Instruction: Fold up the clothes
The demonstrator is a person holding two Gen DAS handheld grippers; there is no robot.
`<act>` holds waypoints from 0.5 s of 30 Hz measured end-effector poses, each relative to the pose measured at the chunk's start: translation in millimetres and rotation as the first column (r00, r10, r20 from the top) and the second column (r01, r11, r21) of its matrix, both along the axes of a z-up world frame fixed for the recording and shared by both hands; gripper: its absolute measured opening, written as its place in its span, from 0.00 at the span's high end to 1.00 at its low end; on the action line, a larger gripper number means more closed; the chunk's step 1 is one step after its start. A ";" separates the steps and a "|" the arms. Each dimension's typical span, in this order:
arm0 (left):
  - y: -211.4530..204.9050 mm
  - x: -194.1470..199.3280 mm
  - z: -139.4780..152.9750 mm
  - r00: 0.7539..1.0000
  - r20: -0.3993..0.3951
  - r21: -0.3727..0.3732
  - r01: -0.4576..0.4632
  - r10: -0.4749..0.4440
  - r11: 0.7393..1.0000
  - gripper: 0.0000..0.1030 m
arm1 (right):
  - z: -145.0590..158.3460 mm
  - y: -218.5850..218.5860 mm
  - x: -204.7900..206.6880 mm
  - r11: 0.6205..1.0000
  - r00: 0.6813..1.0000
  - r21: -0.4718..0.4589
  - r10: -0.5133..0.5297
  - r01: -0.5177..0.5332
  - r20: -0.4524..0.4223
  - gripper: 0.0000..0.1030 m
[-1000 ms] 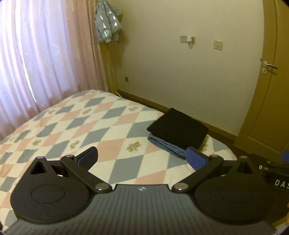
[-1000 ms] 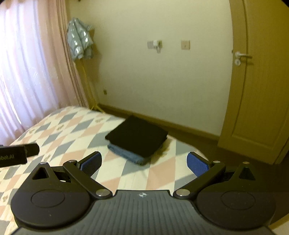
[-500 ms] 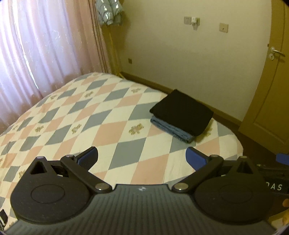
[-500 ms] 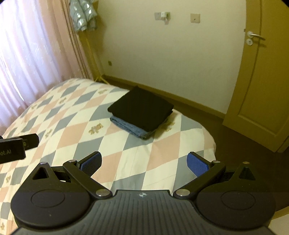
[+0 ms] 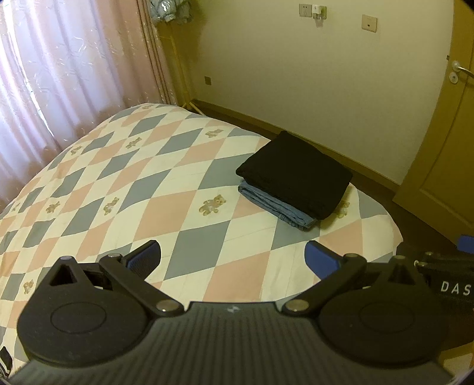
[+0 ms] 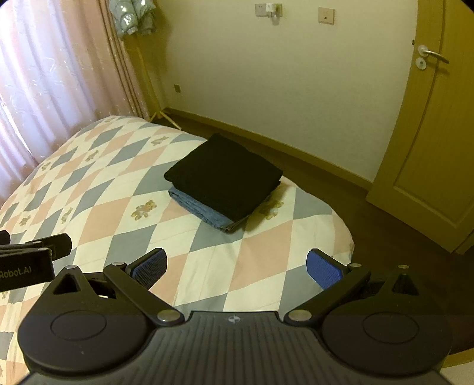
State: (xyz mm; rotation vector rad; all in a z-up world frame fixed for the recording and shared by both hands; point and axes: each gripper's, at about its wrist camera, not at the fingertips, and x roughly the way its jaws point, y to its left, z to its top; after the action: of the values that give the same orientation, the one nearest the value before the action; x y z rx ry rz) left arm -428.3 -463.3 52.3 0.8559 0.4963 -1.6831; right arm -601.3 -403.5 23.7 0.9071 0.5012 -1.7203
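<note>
A folded black garment [image 5: 296, 179] lies on top of folded blue jeans [image 5: 274, 204] near the far right corner of the bed [image 5: 142, 183]. The stack also shows in the right wrist view, black garment [image 6: 225, 177] over jeans [image 6: 201, 208]. My left gripper [image 5: 232, 257] is open and empty, held above the bed's near edge, well short of the stack. My right gripper [image 6: 237, 266] is open and empty, also above the near edge. The left gripper's body [image 6: 26, 260] shows at the left of the right wrist view.
The bed has a checked quilt with bear prints. Pink curtains [image 5: 59, 74] hang at the left. A wall [image 5: 296, 88] and a door [image 6: 429, 133] stand beyond the bed. A garment hangs on a stand [image 6: 133, 14] in the corner. Dark floor [image 6: 370, 213] lies right of the bed.
Both grippers have tilted down and come nearer the bed, so the stack sits higher and larger in view. Both stay open and empty.
</note>
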 end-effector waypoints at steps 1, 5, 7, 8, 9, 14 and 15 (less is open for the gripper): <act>-3.7 -3.1 -1.4 1.000 0.003 0.004 0.000 0.000 1.000 0.01 | -1.2 -4.2 -3.1 1.000 1.000 0.004 0.002 -0.002 0.001 0.00; -19.3 -14.9 -6.8 1.000 0.011 0.017 0.000 0.000 1.000 0.01 | -5.2 -19.4 -14.5 1.000 1.000 0.016 0.013 -0.013 0.003 0.00; -27.2 -20.8 -9.9 1.000 0.016 0.025 -0.004 0.004 1.000 0.01 | -7.3 -26.5 -19.1 1.000 1.000 0.020 0.019 -0.019 0.003 0.00; -30.6 -23.2 -11.5 1.000 0.018 0.029 -0.005 0.005 1.000 0.01 | -8.6 -30.2 -21.4 0.999 1.000 0.023 0.022 -0.022 0.003 0.00; -34.0 -25.6 -13.1 1.000 0.020 0.034 -0.007 0.006 0.999 0.01 | -9.8 -34.1 -23.5 0.999 1.000 0.026 0.026 -0.026 0.004 0.00; -51.8 -35.7 -20.5 0.999 0.033 0.056 -0.022 0.020 0.998 0.01 | -16.4 -53.0 -32.7 0.998 0.999 0.046 0.046 -0.047 0.006 0.00; -54.8 -37.1 -21.7 0.999 0.034 0.059 -0.027 0.025 0.998 0.01 | -17.7 -56.7 -34.3 0.997 0.999 0.050 0.051 -0.051 0.005 0.00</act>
State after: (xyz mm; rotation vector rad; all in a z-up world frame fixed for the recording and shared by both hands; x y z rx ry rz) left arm -465.4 -518.0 30.7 0.9155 0.5341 -1.6350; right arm -635.6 -460.2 6.0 0.9257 0.5627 -1.6661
